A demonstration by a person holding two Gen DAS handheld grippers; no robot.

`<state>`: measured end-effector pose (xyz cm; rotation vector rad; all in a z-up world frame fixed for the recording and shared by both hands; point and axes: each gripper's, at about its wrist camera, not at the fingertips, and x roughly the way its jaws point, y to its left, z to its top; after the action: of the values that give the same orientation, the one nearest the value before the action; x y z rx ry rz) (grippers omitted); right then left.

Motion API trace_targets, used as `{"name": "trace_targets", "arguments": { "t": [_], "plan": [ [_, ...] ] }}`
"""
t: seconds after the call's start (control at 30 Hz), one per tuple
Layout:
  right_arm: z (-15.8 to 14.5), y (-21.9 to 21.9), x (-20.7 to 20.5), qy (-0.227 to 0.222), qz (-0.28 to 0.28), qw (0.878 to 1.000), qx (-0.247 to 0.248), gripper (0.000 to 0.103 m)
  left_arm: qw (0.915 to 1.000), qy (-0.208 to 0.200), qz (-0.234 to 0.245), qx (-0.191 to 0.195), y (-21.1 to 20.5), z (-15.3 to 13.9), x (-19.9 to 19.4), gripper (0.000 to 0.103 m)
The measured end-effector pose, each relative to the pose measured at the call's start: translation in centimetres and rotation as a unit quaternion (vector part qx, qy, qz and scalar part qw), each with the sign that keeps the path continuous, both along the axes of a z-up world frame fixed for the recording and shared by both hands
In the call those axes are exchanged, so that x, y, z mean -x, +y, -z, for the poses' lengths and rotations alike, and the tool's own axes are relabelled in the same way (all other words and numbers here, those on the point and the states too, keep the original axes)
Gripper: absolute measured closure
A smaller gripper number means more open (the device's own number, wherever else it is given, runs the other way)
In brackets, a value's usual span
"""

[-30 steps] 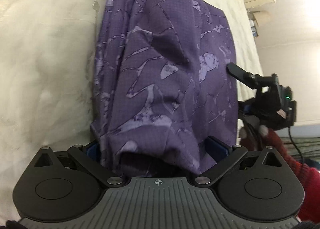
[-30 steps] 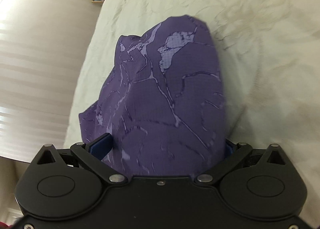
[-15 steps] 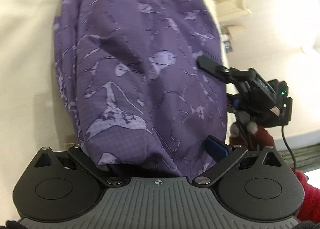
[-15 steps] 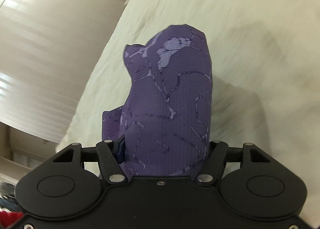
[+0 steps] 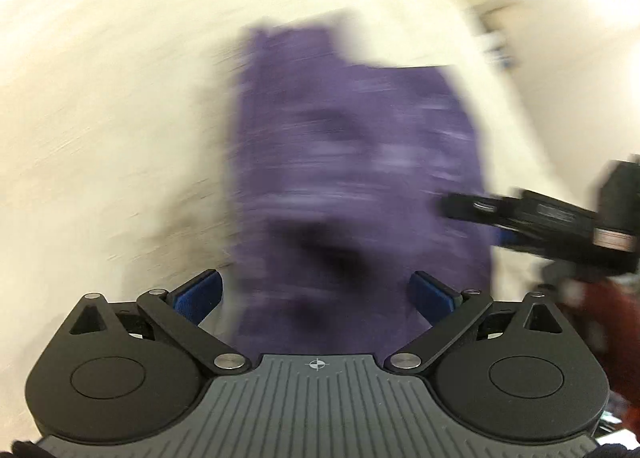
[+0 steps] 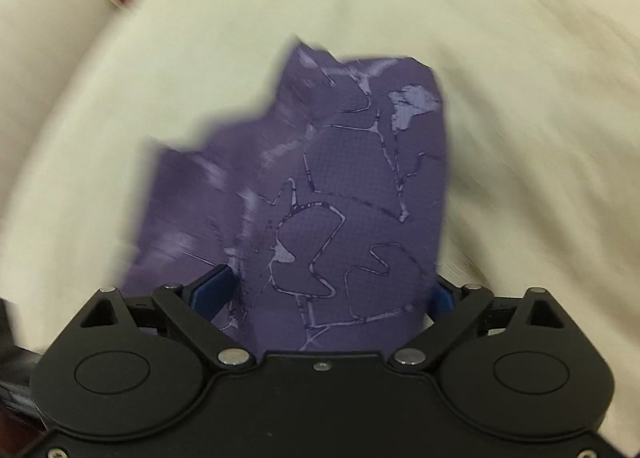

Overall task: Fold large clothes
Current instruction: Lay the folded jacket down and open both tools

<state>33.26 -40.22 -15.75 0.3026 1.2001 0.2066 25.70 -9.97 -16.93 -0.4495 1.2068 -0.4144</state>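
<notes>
The purple garment (image 6: 332,194) fills the centre of the right wrist view, its long axis running from the bottom centre of the frame up toward the upper middle, with the cream bed cover (image 6: 540,98) behind it on all sides. Its near end lies between the blue pads of the right gripper (image 6: 332,294), whose jaws stand wide and are opening; the cloth sits in the gap, but whether the pads press on it cannot be told.

In the left wrist view, heavily blurred, the garment (image 5: 352,162) again rises from bottom centre toward the upper middle. The left gripper (image 5: 316,294) has its jaws spread wide, the cloth between the pads and apparently clear of the left one. The right gripper (image 5: 472,206) enters from the right edge, beside the cloth's right border.

Both grippers look steeply down on the bed, equally near the cloth.
</notes>
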Motion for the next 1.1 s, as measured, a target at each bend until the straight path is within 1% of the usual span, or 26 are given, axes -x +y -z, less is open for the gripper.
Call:
{"name": "trace_targets", "arguments": {
  "t": [0.03, 0.07, 0.13, 0.17, 0.2, 0.23, 0.3, 0.4, 0.5, 0.6, 0.7, 0.8, 0.87, 0.9, 0.93, 1.0, 1.03, 1.1],
  "plan": [
    [0.4, -0.2, 0.4, 0.002, 0.007, 1.0, -0.002, 0.001, 1.0, 0.004, -0.004, 0.008, 0.4, 0.4, 0.4, 0.001],
    [0.5, -0.4, 0.9, -0.004, 0.014, 1.0, -0.012, 0.001, 0.9998, 0.007, -0.009, 0.015, 0.8, 0.6, 0.9, 0.001],
    [0.3, -0.5, 1.9, -0.012, 0.012, 1.0, -0.023, 0.0, 0.9999, 0.005, -0.009, 0.008, 2.6, 0.3, 1.8, 0.001],
    [0.0, -1.0, 2.6, -0.019, 0.006, 1.0, -0.02, 0.0, 1.0, 0.002, -0.004, 0.0, 1.9, -0.2, 1.6, 0.001],
    [-0.5, -0.9, 3.4, -0.033, -0.002, 0.999, -0.016, 0.0, 0.9999, -0.006, 0.0, -0.011, 2.1, -0.8, 2.0, 0.002],
    [-1.0, -1.2, 3.6, -0.046, -0.007, 0.999, -0.014, 0.0, 0.9994, -0.021, 0.002, -0.027, 1.4, -1.8, 1.9, 0.002],
    [-2.3, -1.4, 4.9, -0.08, -0.007, 0.997, -0.017, 0.0, 0.9958, -0.071, 0.01, -0.057, 1.2, -4.2, 2.5, 0.002],
    [-4.1, -2.3, 6.3, -0.132, 0.02, 0.991, -0.004, 0.0, 0.9868, -0.142, 0.022, -0.074, 0.6, -7.4, 2.6, 0.002],
    [-5.1, -2.8, 6.6, -0.154, 0.049, 0.987, 0.022, 0.0, 0.9765, -0.189, 0.04, -0.094, -2.1, -9.2, 0.6, 0.002],
    [-5.2, -3.0, 4.1, -0.156, 0.064, 0.984, 0.051, 0.0, 0.969, -0.212, 0.046, -0.118, -4.4, -9.5, -1.7, 0.002],
    [-5.3, -4.3, 3.9, -0.152, 0.077, 0.983, 0.063, 0.0, 0.9634, -0.218, 0.049, -0.148, -6.8, -8.5, -4.7, 0.002],
    [-4.7, -4.8, 3.6, -0.153, 0.084, 0.982, 0.073, 0.0, 0.9577, -0.216, 0.052, -0.183, -7.6, -7.4, -7.0, 0.002],
    [-4.4, -4.9, 3.2, -0.154, 0.087, 0.981, 0.077, 0.0, 0.9537, -0.198, 0.041, -0.222, -7.3, -6.2, -8.2, 0.002],
    [-4.4, -5.0, 3.1, -0.155, 0.088, 0.981, 0.079, 0.0, 0.9525, -0.179, 0.031, -0.245, -7.0, -5.4, -9.0, 0.002],
    [-4.4, -5.0, 2.9, -0.155, 0.089, 0.981, 0.08, 0.0, 0.9536, -0.156, 0.02, -0.257, -6.4, -4.4, -9.6, 0.001],
    [-4.2, -5.1, 2.5, -0.155, 0.095, 0.98, 0.083, 0.0, 0.9639, -0.129, 0.003, -0.233, -4.8, -3.1, -10.0, 0.001],
    [-4.0, -5.0, 2.3, -0.152, 0.099, 0.98, 0.083, 0.0, 0.967, -0.12, -0.006, -0.225, -4.2, -2.6, -9.9, 0.0],
    [-3.3, -4.7, 1.7, -0.144, 0.101, 0.981, 0.084, 0.0, 0.9696, -0.115, -0.012, -0.215, -3.6, -2.1, -9.5, 0.0]
  ]
}}
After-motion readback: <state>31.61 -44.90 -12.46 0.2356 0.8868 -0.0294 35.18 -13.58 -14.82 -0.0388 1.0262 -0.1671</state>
